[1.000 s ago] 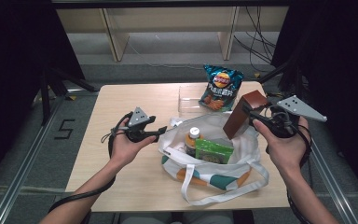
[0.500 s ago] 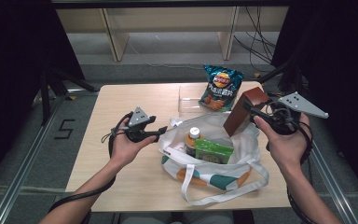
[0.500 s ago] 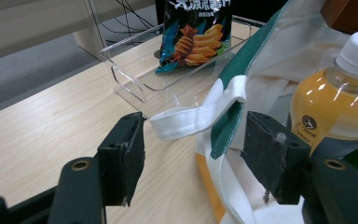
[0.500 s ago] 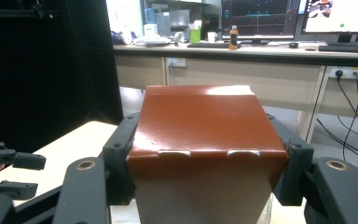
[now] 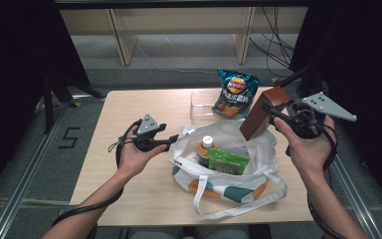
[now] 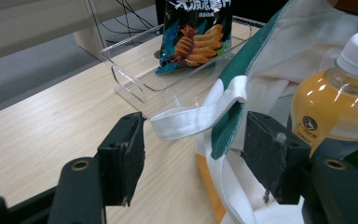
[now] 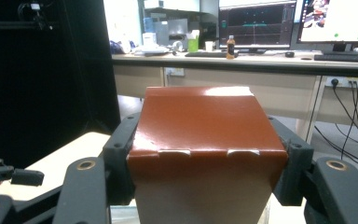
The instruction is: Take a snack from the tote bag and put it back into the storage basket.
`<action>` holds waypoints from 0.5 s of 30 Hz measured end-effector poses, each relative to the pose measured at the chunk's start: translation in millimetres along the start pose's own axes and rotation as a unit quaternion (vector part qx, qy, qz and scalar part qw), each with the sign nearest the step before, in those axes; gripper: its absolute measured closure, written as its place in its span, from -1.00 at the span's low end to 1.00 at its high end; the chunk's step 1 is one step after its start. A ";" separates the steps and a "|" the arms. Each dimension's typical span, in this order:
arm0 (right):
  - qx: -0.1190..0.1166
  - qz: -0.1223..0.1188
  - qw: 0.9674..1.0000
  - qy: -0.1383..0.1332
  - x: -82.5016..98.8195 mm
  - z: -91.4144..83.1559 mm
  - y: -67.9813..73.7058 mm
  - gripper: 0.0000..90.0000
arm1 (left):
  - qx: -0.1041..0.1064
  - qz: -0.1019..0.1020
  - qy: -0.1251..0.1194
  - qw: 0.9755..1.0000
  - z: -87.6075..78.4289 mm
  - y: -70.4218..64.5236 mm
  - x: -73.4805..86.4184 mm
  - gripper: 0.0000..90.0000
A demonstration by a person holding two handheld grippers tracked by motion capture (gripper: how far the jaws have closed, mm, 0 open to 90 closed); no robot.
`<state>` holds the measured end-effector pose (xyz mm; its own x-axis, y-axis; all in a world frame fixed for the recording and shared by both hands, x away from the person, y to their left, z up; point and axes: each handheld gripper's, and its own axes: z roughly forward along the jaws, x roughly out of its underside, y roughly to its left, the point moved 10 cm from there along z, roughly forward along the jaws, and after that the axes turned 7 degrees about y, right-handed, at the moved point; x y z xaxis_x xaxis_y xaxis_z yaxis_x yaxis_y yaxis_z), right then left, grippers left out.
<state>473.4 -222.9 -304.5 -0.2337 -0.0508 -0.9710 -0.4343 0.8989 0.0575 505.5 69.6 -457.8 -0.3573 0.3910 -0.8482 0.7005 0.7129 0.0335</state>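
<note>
The wooden table (image 5: 129, 107) carries a tote bag (image 5: 238, 172) and a clear tray (image 5: 201, 107), seemingly under the chip bag (image 5: 236, 92).

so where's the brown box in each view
high view: the brown box sits right of centre, tilted over the tote bag, clamped in the right gripper.
left gripper view: a brown corner at the top right edge may be it; cannot tell.
right gripper view: centre, between the jaws.
Shared landmark: the table.
</note>
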 end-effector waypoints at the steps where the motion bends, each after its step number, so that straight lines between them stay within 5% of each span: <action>1: 0.002 -0.003 1.000 -0.003 -1.9 -0.2 -0.8 -0.12 | 0.002 0.003 0.001 1.000 0.3 -0.2 0.1 -0.16; 15: 0.007 -0.001 1.000 -0.016 -15.9 -1.5 -6.0 -0.12 | 0.001 0.004 0.000 1.000 0.1 0.1 -0.2 -0.16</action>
<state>478.5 -228.1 -289.1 -0.2052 -0.0385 -0.9780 -0.4223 0.9049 0.0529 505.7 69.5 -457.7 -0.3514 0.3977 -0.8475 0.7049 0.7081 0.0400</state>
